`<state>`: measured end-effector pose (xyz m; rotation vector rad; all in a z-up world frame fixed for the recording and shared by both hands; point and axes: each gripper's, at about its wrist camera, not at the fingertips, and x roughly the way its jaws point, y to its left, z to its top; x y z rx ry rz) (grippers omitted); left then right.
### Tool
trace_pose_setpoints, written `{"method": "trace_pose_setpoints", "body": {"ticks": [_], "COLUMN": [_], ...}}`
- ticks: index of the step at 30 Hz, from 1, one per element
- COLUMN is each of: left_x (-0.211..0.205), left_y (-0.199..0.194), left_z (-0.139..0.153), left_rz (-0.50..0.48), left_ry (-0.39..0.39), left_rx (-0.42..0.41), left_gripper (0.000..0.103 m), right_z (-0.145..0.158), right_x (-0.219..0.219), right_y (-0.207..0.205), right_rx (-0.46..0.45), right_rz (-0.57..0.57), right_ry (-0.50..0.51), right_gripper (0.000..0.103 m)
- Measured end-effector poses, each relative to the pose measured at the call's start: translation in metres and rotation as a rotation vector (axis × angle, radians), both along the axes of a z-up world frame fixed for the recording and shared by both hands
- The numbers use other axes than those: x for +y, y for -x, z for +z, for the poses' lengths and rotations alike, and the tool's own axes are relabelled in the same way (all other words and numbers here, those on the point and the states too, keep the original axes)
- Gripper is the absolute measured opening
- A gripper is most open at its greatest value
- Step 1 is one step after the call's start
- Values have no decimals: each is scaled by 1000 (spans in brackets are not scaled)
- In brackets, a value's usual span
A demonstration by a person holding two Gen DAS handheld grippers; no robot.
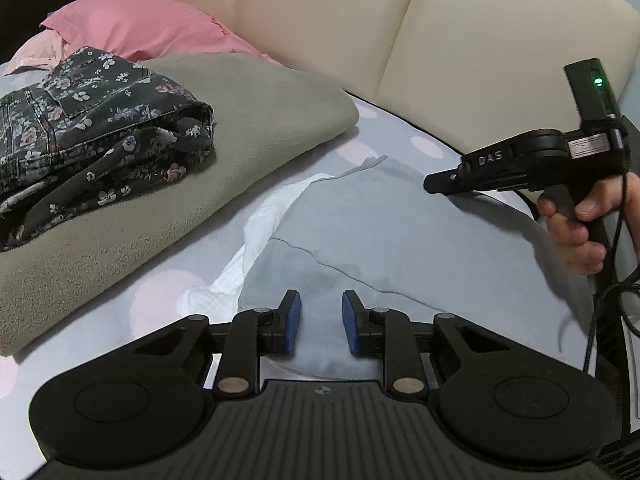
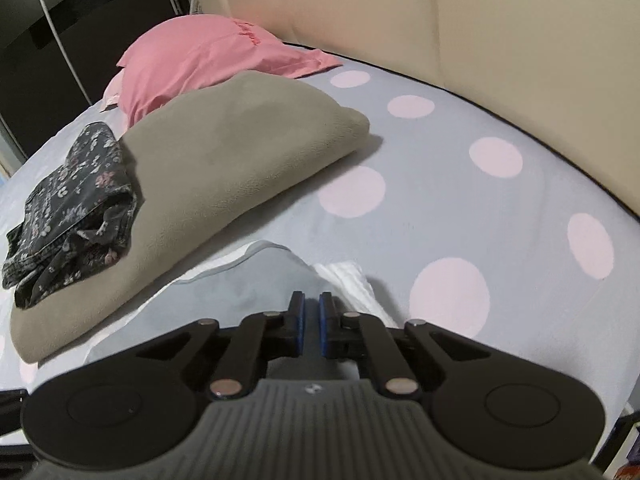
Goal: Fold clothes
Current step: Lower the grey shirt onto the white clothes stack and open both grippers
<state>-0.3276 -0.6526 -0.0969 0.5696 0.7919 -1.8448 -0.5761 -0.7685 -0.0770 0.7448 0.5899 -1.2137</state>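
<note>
- Left gripper (image 1: 321, 322): nearest item in the left wrist view; blue pads (image 1: 294, 322) stand apart with a gap between them, pale blue cloth lying in that gap; whether the pads press on the cloth cannot be told.
- Right gripper (image 2: 311, 326): nearest item in the right wrist view; fingers drawn almost together, a narrow slit left between the pads; cloth lies beneath the tips, a pinch on it cannot be confirmed. In the left wrist view it sits at the right, held by a hand (image 1: 580, 228), its tip low over the far right edge of the cloth.
- Pale blue garment (image 1: 380, 232): spread on the bed just ahead of both grippers, a seam running across it.
- White cloth (image 1: 260, 232): partly under the blue garment, showing along its left edge.
- Bed sheet (image 2: 440, 152): pale blue with large pink dots.
- Beige folded blanket (image 1: 248, 120): left of the garment, farther back.
- Dark floral garment (image 1: 92, 120): bunched on the blanket's left part.
- Pink pillow (image 1: 136, 24): behind the blanket, far left.
- Cream headboard (image 1: 320, 12): farthest, along the bed's far edge.
</note>
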Motion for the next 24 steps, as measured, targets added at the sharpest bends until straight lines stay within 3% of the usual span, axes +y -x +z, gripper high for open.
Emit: {"method": "trace_pose_setpoints", "body": {"ticks": [2,6,11,19,24], "left_x": [8,30,49,61,63], "left_y": [-1,3,32,58,70], "left_z": [13,44,61,17,3], "left_rz": [3,-25,-123,-208,-249], "left_ry": [26,103,109,49,71], "left_rx": [12,41,58,9,-62], "left_gripper": [22,22,22,22,23], "right_z": [13,44,55,13,-13], "right_x": [8,38,79,97,92], "right_y": [3,11,29,55,61], "right_rx": [-11,12,72,100,78], "right_rz": [9,33,42,-3,-10], "right_ry": [10,47,45,-28,-44], "right_gripper": [9,26,26,26,26]}}
